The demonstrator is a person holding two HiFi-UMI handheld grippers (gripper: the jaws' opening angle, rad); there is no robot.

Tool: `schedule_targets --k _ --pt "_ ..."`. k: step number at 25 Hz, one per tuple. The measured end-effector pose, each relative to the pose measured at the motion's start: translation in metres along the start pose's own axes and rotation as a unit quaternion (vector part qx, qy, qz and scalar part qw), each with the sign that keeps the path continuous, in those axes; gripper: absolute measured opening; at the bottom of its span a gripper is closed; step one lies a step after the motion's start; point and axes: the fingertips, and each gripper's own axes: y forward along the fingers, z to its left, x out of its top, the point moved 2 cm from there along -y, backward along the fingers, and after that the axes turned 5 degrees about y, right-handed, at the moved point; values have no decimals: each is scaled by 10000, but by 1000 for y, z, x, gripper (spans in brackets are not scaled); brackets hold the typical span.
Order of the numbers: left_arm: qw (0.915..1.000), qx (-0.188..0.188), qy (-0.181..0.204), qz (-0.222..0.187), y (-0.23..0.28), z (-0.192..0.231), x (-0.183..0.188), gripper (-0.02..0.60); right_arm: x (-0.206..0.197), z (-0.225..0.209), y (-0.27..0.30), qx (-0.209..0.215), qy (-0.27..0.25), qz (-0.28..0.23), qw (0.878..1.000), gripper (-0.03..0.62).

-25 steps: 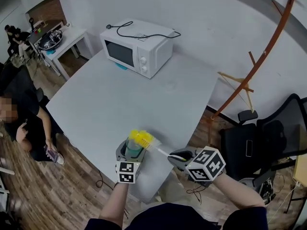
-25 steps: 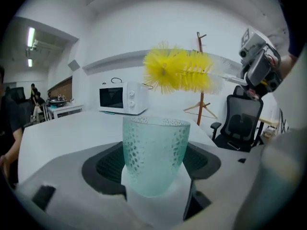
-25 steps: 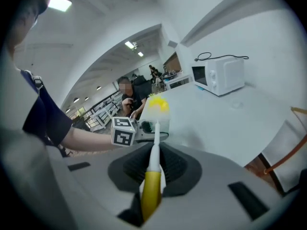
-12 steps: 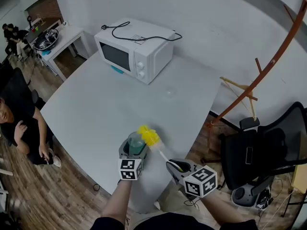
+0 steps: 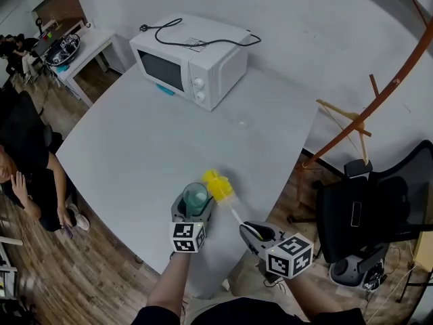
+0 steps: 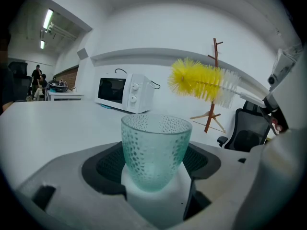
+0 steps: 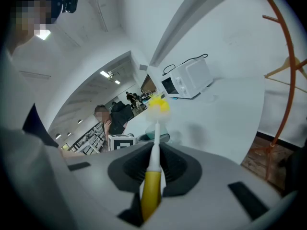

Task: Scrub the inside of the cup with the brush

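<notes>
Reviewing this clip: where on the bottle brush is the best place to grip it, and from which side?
Grip the bottle brush by its yellow handle end, coming from behind in line with the thin white shaft, as the right gripper holds it. That leaves the bristle head free to enter the glass cup, and is probably the steadiest hold.

No lettering readable — nowhere at all.

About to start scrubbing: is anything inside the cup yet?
Nothing shows inside the cup. The brush hangs above its rim and off to one side, with no bristles in it. The dimpled glass blurs the very bottom, so a thin film there can't be ruled out.
</notes>
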Motion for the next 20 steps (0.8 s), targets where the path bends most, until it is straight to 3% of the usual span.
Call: schedule_targets --k 6,20 --pt "9999 -7 84 64 -3 -2 -3 377 3 3 0 45 211 -151 9997 52" --pt "9997 -145 6 202 -5 -10 -5 383 -5 16 -10 24 161 -194 9997 52"
